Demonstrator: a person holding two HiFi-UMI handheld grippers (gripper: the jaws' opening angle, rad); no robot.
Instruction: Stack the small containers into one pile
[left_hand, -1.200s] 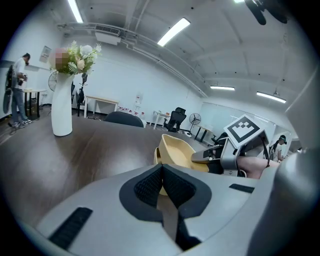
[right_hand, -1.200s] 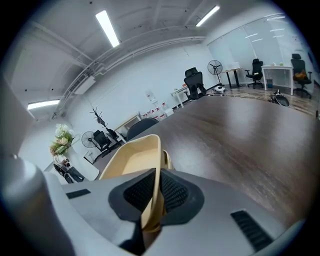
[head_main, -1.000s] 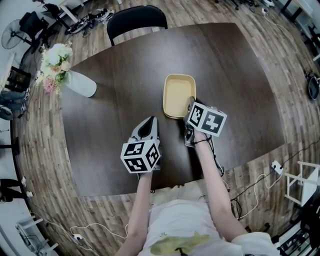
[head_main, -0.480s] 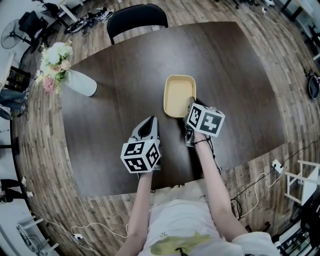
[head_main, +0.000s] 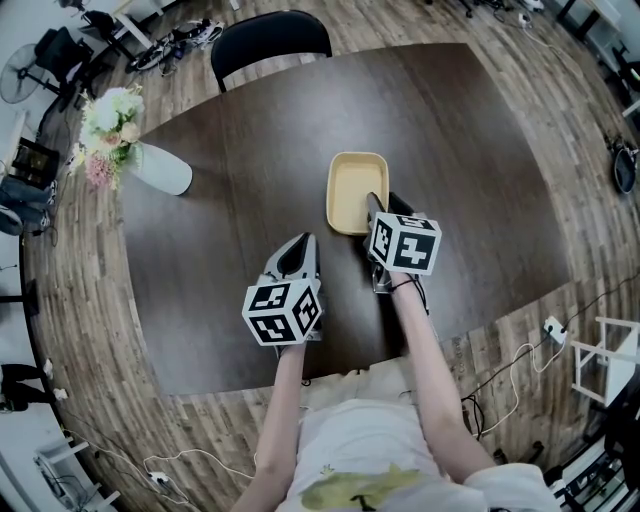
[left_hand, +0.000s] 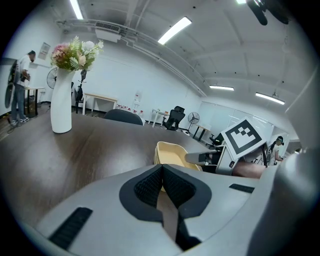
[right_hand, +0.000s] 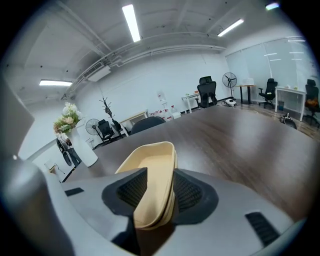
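Open tabletop (head_main: 470, 150) right of containers (head_main: 355, 185), vase (head_main: 160, 170) (far left), chair (head_main: 272, 30) behind

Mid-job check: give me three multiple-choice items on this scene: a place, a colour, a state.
1. Where is the vase of flowers? A the table's far-left edge; B the table's centre; C inside the containers.
2. What colour are the nested containers? A blue; B pale yellow; C black.
3. The left hand-held gripper's jaws are: A wide apart; B clamped on a container; C together, empty.
Key: 1 A, the head view shows it there; 2 B, seen in every view; 3 C, its own view shows them meeting, nothing between.
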